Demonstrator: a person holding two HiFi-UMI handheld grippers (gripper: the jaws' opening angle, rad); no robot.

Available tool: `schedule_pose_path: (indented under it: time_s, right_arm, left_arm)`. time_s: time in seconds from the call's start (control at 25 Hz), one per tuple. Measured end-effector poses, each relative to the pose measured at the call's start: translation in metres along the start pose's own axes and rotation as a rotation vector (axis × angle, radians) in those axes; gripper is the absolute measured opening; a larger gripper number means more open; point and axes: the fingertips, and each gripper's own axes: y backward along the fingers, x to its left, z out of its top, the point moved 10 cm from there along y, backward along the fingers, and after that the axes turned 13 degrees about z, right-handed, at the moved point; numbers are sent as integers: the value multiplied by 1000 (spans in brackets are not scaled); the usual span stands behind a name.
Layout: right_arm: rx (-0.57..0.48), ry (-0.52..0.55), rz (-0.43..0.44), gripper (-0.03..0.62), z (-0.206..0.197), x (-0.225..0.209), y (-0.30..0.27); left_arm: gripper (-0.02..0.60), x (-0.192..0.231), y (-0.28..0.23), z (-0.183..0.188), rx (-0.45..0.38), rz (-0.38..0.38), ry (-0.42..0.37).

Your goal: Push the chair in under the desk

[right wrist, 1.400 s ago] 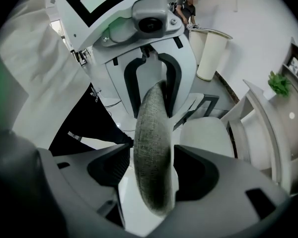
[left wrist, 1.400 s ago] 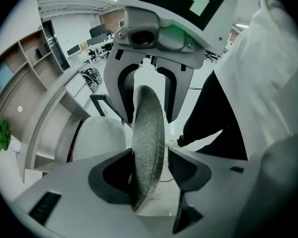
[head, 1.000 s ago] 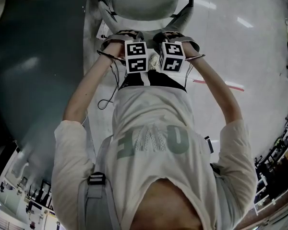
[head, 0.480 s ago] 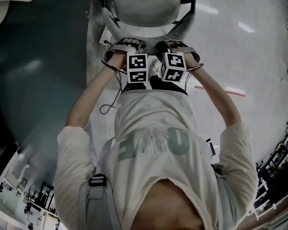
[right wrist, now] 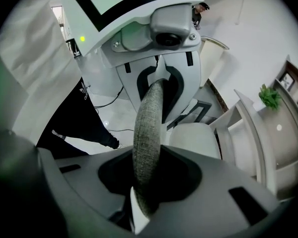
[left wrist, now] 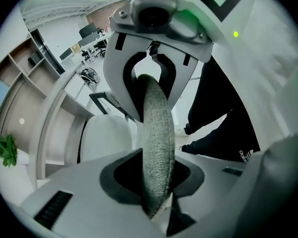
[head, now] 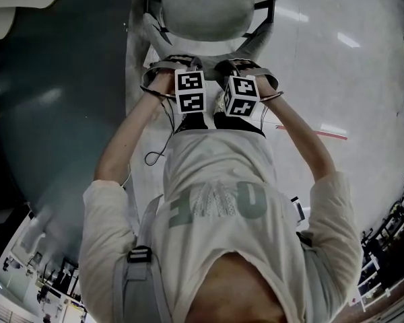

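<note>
The chair's pale seat shows at the top of the head view, with its grey fabric backrest standing edge-on in both gripper views. My left gripper and right gripper sit side by side on the backrest's top edge. Each has just been closing its jaws, and the padded edge is pinched between them. In the left gripper view the white desk frame rises beyond the seat.
A red tape line crosses the glossy floor to the right. A dark surface fills the left of the head view. Cables hang near my left arm. A green plant stands on shelving.
Both grippers and the chair have moved forward together over the floor. The red tape line has slid back toward my body in the head view.
</note>
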Motion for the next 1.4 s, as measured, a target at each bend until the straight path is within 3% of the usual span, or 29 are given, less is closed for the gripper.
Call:
schedule_pose_path:
  time_s: [0.24,0.76,1.4]
  right_arm:
    - [0,-13,-11,92,4,-31,2]
    - [26,-85,-40,92,7,-92,5]
    - [-31,-82,-3,92,-12,-198,37]
  left_arm:
    - [106,30,-7,-9,6,13,-7]
    - [106,88,-23,-26,-83,13,-63]
    - [117,197,-45,-23,-72,18,-52]
